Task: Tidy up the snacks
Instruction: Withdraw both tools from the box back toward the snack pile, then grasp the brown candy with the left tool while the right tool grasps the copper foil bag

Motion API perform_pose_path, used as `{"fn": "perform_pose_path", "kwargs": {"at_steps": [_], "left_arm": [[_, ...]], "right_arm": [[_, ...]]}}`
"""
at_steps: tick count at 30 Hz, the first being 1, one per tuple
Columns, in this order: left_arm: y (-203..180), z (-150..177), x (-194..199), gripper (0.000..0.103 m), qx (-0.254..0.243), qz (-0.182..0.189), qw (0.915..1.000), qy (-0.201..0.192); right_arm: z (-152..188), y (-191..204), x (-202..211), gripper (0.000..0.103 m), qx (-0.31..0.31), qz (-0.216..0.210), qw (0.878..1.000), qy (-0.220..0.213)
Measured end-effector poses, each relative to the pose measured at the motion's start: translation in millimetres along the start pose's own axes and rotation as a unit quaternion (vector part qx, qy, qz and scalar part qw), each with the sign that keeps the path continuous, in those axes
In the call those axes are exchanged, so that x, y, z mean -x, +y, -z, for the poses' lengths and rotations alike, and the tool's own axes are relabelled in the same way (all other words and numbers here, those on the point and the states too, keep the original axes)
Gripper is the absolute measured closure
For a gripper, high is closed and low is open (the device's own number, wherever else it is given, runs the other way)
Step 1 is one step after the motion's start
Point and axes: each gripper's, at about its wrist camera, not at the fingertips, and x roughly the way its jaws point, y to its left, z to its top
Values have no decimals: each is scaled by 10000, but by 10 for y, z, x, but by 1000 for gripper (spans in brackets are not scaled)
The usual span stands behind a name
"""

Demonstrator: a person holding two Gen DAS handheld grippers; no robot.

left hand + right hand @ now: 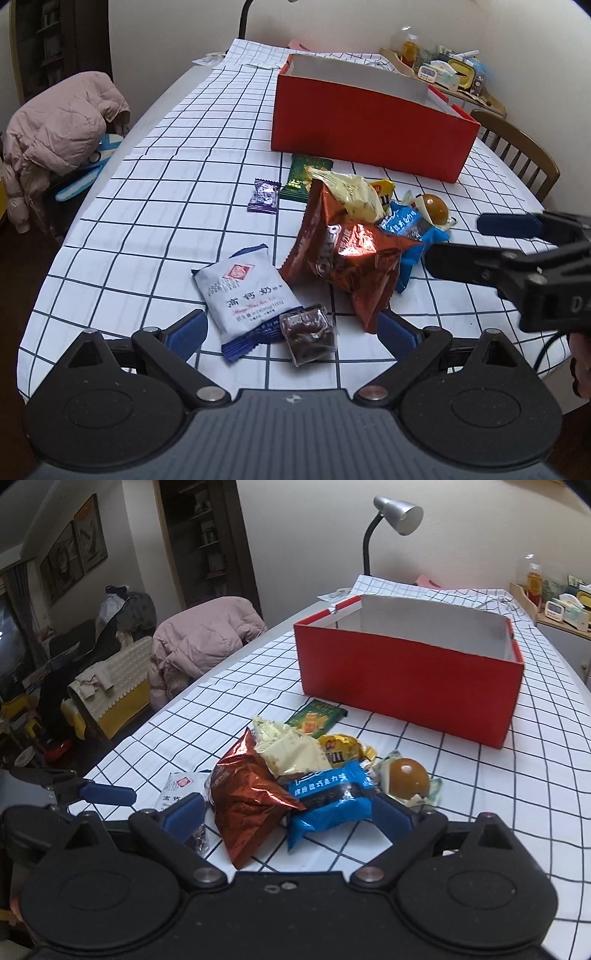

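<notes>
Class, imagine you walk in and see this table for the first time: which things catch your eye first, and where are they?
The big open red box stands out, sitting on the checked tablecloth beyond the snacks. In front of it lies a jumbled pile of packets, led by a shiny copper-brown foil bag with a blue packet beside it. Both grippers hover near the pile with jaws open, holding nothing.

A puffy pink quilted jacket (201, 638) drapes over a chair beside the checked tabletop (236, 686). A silver gooseneck lamp (397, 509) stands behind; a wooden chair (517, 147) sits opposite.
</notes>
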Motion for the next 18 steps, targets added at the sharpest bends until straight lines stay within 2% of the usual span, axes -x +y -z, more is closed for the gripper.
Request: {"fn": "perform_pose_path", "kwargs": {"at_steps": [3,6,11,15,18], "left_arm": [[-77,36,-3,10,-143,-2,9998,-103],[-157,61,-34,20,-329,-22,9994,-113],[-169,89,-121,45,-314,51,9995,21],[-129,109,-114,51,-160,135,9998,-9],[-110,105,-112,52,-54,164,9999,-11]], "right_arm": [[-26,20,-81,13,48,-123,9999,75],[-47,67,-176,16,150,-218,9995,193],[-70,136,-327,21,277,-333,9983,387],[-64,185,-402,23,435,-344,9973,487],[-56,213,-436,25,514,-326,9967,535]]}}
